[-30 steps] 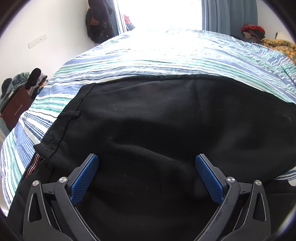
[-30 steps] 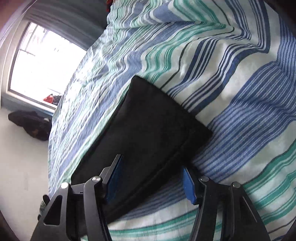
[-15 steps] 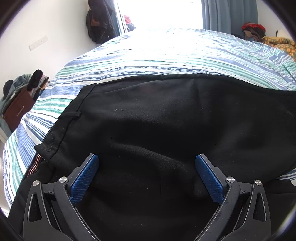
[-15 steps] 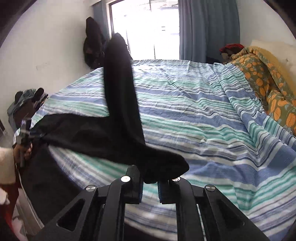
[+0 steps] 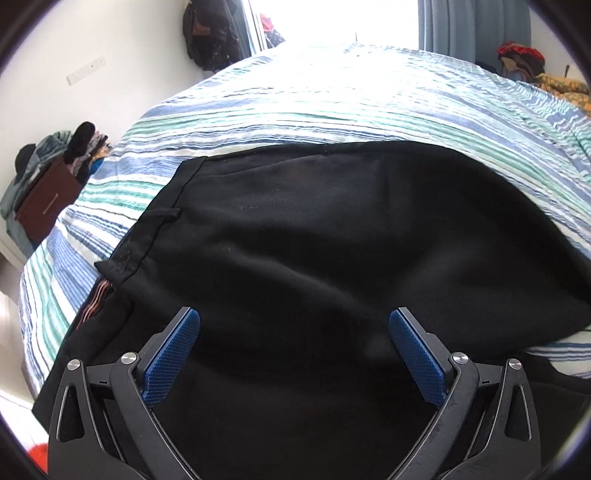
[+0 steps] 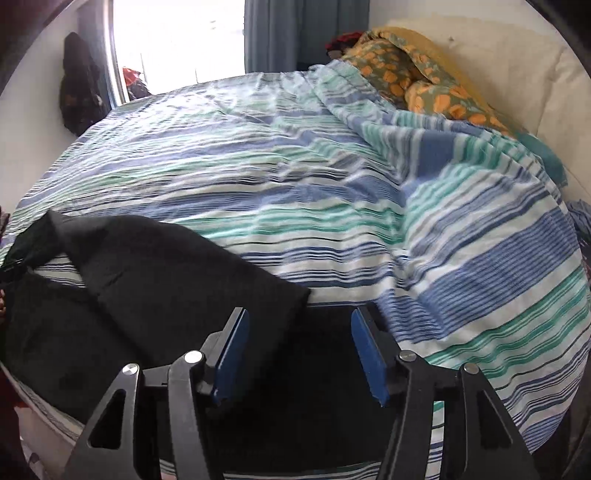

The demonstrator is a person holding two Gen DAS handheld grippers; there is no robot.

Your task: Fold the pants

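Black pants (image 5: 314,258) lie on a striped bed (image 5: 332,110), waistband and belt loop at the left. My left gripper (image 5: 293,350) is open just above the pants' seat, holding nothing. In the right wrist view a folded-over leg of the pants (image 6: 166,280) lies on the bed (image 6: 332,184) near its front edge. My right gripper (image 6: 299,350) is open, with the leg's hem end just ahead of its left finger and dark cloth below it.
A yellow floral blanket (image 6: 417,74) and a cream pillow (image 6: 517,81) lie at the bed's head. The striped cover bunches up at the right. Dark clothes (image 5: 210,33) hang by the bright window. A brown cabinet with piled clothes (image 5: 44,195) stands left of the bed.
My right gripper closed on the leg's hem, lifted it and carried it over, then opened and let it drop onto the bed. My left gripper stayed still and open.
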